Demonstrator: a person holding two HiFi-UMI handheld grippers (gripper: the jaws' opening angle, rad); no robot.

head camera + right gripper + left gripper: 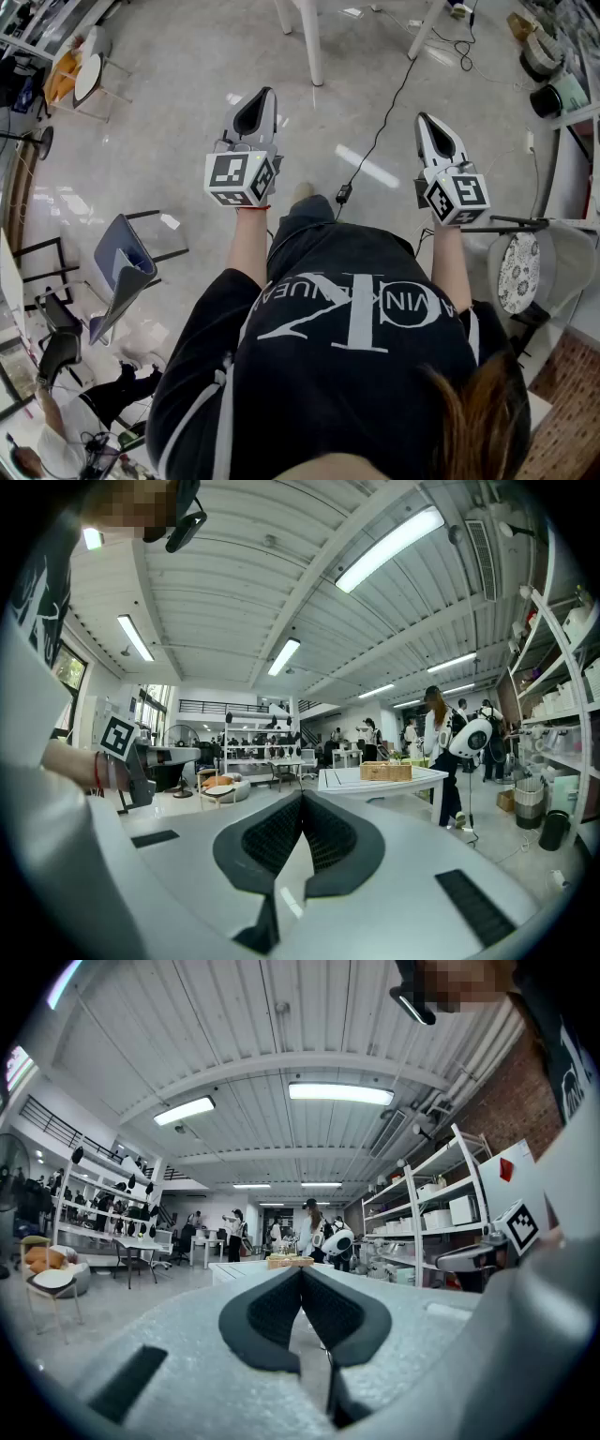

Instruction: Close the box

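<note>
Both grippers are held out at waist height over the floor, with nothing in them. My left gripper [262, 94] has its jaws pressed together, and its own view shows the left gripper's [301, 1269] dark pads meeting at the tip. My right gripper [424, 120] is shut too, and in its own view the right gripper's [301, 794] pads touch. A low brown box [385, 772] stands on a white table [375, 785] well ahead of me. In the left gripper view the same box [288, 1262] is small and distant. I cannot tell whether its lid is up or down.
White table legs [312, 42] stand just ahead and a black cable [380, 131] runs across the floor between the grippers. A grey chair [127, 267] is on my left, a round stool [517, 272] on my right. Shelving [441, 1213] lines the right wall; several people [441, 742] stand by the table.
</note>
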